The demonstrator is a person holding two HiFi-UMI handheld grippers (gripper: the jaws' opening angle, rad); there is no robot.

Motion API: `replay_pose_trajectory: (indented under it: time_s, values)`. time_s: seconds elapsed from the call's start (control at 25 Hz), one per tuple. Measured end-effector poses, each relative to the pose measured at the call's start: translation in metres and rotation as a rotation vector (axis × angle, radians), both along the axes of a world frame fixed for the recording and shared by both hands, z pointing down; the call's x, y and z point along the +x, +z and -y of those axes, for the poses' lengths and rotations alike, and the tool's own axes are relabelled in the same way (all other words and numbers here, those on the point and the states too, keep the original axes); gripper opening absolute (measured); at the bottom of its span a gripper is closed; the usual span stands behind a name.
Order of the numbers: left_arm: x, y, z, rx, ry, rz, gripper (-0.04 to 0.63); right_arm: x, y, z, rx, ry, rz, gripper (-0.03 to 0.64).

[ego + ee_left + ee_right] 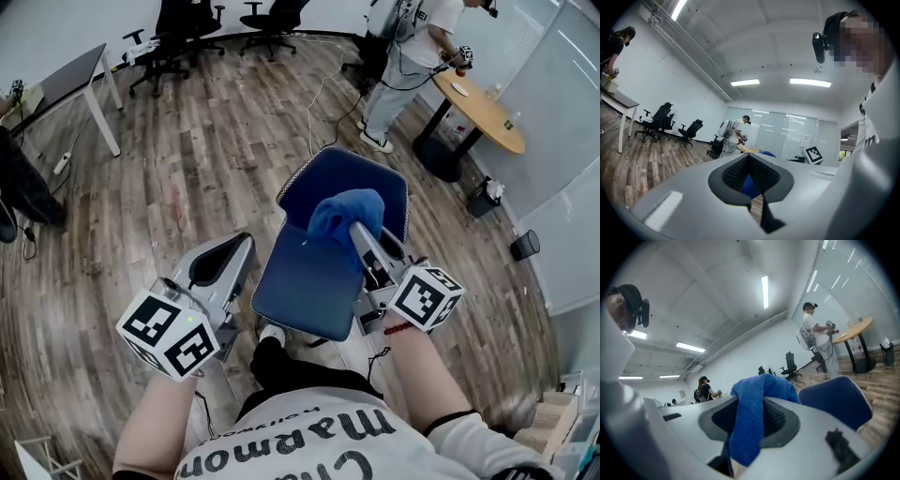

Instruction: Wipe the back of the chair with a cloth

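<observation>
The blue chair (305,281) stands straight ahead, seat near, backrest far. The right gripper (361,234) reaches over the seat, jaws pinching the blue cloth (345,216), which bunches against the inner face of the backrest, apparently placed for wiping. The left gripper (242,248) hangs left of the seat, jaws pressed together on nothing. The round table (487,108), another person (403,66) and a floor cable (314,103) are well beyond; nothing blocks the backrest.
</observation>
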State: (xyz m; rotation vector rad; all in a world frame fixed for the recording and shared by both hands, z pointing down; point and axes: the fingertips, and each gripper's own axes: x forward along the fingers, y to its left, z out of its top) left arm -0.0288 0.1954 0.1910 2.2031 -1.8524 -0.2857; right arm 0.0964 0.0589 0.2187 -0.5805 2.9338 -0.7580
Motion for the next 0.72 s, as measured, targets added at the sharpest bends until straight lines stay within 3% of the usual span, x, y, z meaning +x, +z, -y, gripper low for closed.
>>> replay_pose_trajectory:
  time_s: [0.36, 0.72]
  values:
    - [-0.021, 0.027, 0.067, 0.036, 0.070, -0.007, 0.008, -0.028, 0.038, 0.053, 0.002, 0.070, -0.019, 0.125]
    - [-0.037, 0.061, 0.121, -0.047, 0.078, 0.021, 0.008, -0.053, 0.087, 0.111, -0.005, 0.168, -0.069, 0.124]
